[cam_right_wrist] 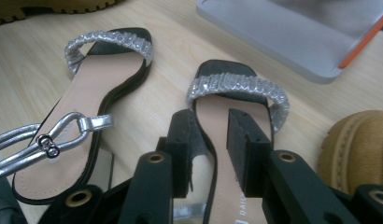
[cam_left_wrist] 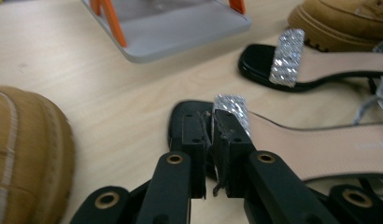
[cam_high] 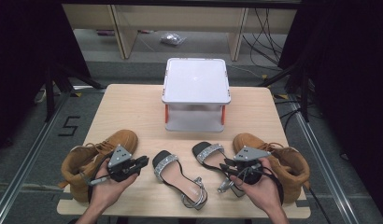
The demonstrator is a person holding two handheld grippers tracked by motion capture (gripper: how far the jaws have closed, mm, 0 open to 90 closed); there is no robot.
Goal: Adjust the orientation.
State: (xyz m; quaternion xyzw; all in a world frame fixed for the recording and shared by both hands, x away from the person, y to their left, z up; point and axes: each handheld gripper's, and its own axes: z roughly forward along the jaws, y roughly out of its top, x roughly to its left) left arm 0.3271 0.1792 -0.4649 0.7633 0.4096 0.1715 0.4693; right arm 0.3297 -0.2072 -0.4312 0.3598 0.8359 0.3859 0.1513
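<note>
item: left claw (cam_left_wrist: 212,154) nearly closed, empty, just beside left sandal (cam_high: 179,177); right claw (cam_right_wrist: 217,154) part-open, astride right sandal (cam_high: 217,161), ungripped. advice: grip sole edge squarely, avoid straps.

A black "5" (cam_high: 69,125) is marked on the grey floor to the left of the table (cam_high: 133,107) in the high view. In the right gripper view, small dark capitals run along the insole of the near sandal (cam_right_wrist: 217,121), at the bottom edge between the jaws; they start "DA", and the rest is cut off. In the left gripper view, a faint print on the near sandal's insole (cam_left_wrist: 320,144) at the right edge is too blurred to read.
</note>
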